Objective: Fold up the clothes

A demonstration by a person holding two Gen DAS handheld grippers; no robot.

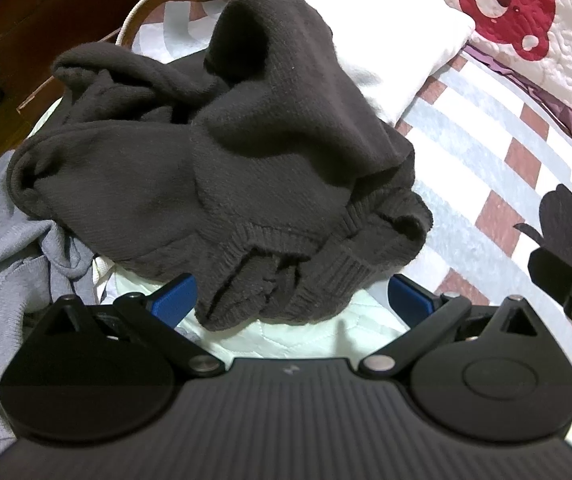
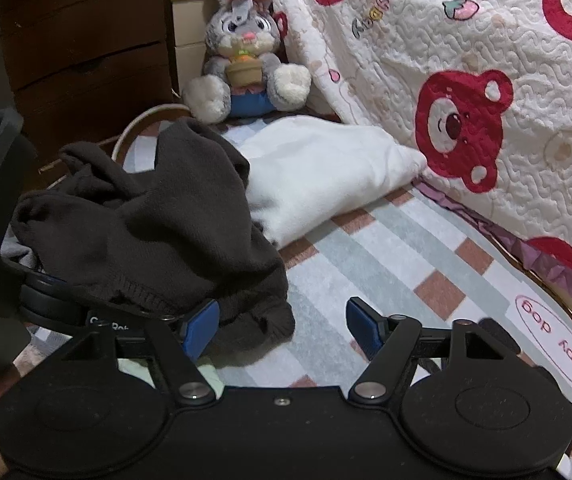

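Note:
A crumpled dark brown knitted sweater (image 1: 222, 168) lies in a heap on the bed, its ribbed hem nearest me. My left gripper (image 1: 292, 300) is open, its blue fingers on either side of the hem, which droops between them. The sweater also shows at the left of the right wrist view (image 2: 158, 232). My right gripper (image 2: 282, 328) is open just right of the sweater, its left fingertip (image 2: 200, 326) against the hem, the right fingertip over the mat. A folded white garment (image 2: 318, 172) lies behind the sweater.
A grey garment (image 1: 2, 240) lies at the left. A checked mat (image 2: 386, 264) covers the bed. A quilt with red bears (image 2: 466, 80) rises on the right. A plush rabbit (image 2: 242, 52) sits at the back beside a wooden dresser (image 2: 82, 40).

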